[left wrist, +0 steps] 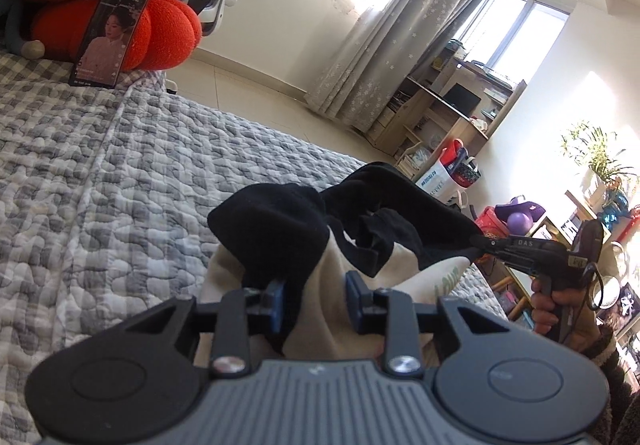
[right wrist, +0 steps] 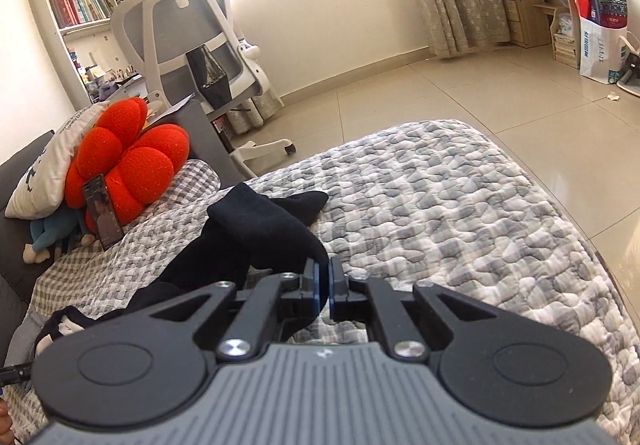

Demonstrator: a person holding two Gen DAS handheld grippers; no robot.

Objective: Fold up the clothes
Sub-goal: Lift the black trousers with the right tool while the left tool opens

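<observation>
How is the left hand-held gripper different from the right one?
The left hand-held gripper has its jaws apart, with black and cream cloth bunched between them; the right hand-held gripper has its jaws nearly together, pinching a thin black edge. In the left wrist view the right one stretches the black garment sideways. Both look alike, with blue pads, and both hold cloth above the bed.

Black left gripper [left wrist: 315, 299], blue pads, silver screws (ribbed grey housing); dark fuzzy sleeve [left wrist: 612, 369].

bright daylight — window [left wrist: 516, 25] glare | right wall blown out | fisheye-bent edges — sharp focus
</observation>
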